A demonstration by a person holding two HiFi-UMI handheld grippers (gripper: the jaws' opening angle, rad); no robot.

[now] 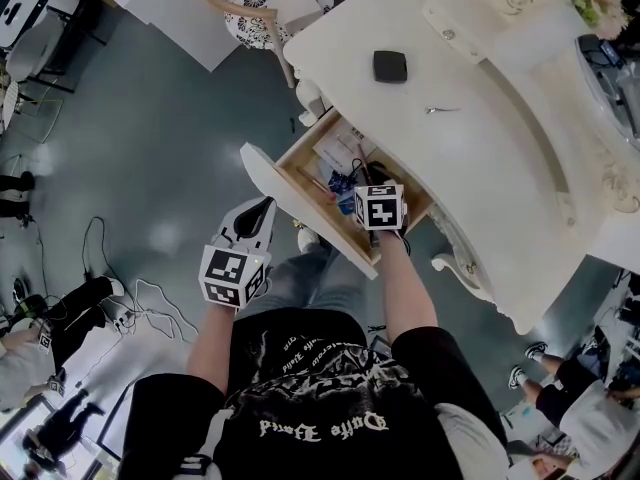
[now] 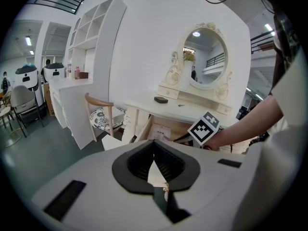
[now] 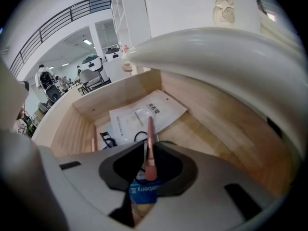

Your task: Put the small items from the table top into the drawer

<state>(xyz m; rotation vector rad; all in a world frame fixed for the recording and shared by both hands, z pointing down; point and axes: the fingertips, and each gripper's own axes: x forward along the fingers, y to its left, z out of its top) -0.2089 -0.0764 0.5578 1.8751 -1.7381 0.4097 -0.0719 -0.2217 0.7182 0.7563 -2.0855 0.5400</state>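
The wooden drawer (image 1: 300,180) of the white dressing table (image 1: 480,168) stands pulled out. My right gripper (image 3: 147,148) is down inside it, under its marker cube (image 1: 380,208), shut on a thin pink stick (image 3: 150,138) that points away along the jaws. A blue packet (image 3: 143,193) lies right beneath the jaws. On the table top sit a small black box (image 1: 390,65) and a small metal piece (image 1: 440,110). My left gripper (image 1: 263,208) hangs off the drawer's left front corner, over the floor, shut and empty (image 2: 154,146).
In the drawer lie a printed sheet (image 3: 144,113), a black cable (image 3: 108,139) and a second pink stick (image 3: 93,141). A wooden chair (image 1: 262,13) stands to the table's left. An oval mirror (image 2: 206,57) tops the table. Cables (image 1: 130,298) trail on the floor.
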